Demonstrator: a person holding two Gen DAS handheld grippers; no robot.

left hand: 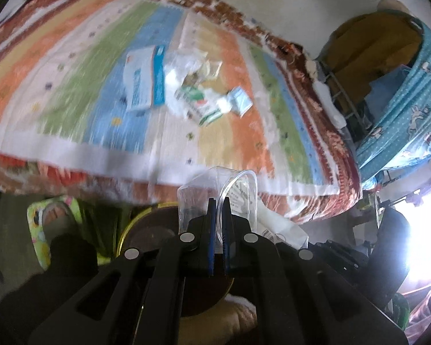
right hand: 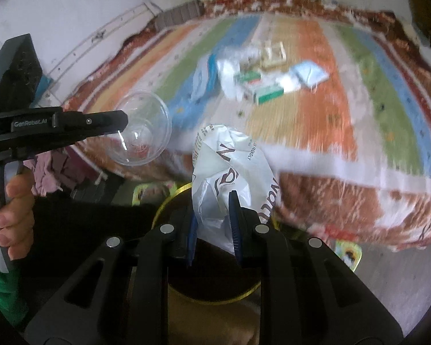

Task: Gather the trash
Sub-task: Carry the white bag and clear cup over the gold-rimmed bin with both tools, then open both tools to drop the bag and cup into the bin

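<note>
My left gripper point(left hand: 219, 201) is shut on the rim of a clear plastic cup point(left hand: 238, 192); the same cup point(right hand: 142, 128) shows in the right wrist view, held by the left gripper point(right hand: 123, 122) in front of the bed. My right gripper point(right hand: 214, 201) is shut on a crumpled white plastic bag point(right hand: 230, 166) with printed letters, held over a dark round bin with a yellow rim point(right hand: 169, 201). A pile of trash lies on the striped blanket: a blue-and-white packet point(left hand: 142, 80), a green-and-white box point(left hand: 204, 106), a blue face mask point(right hand: 309, 74).
The striped blanket point(left hand: 71, 57) covers a bed with a red-brown patterned edge point(right hand: 359, 210). A blue fabric basket point(left hand: 402, 86) stands to the right of the bed. A foot in a green slipper point(left hand: 51, 215) is on the floor by the bin point(left hand: 146, 230).
</note>
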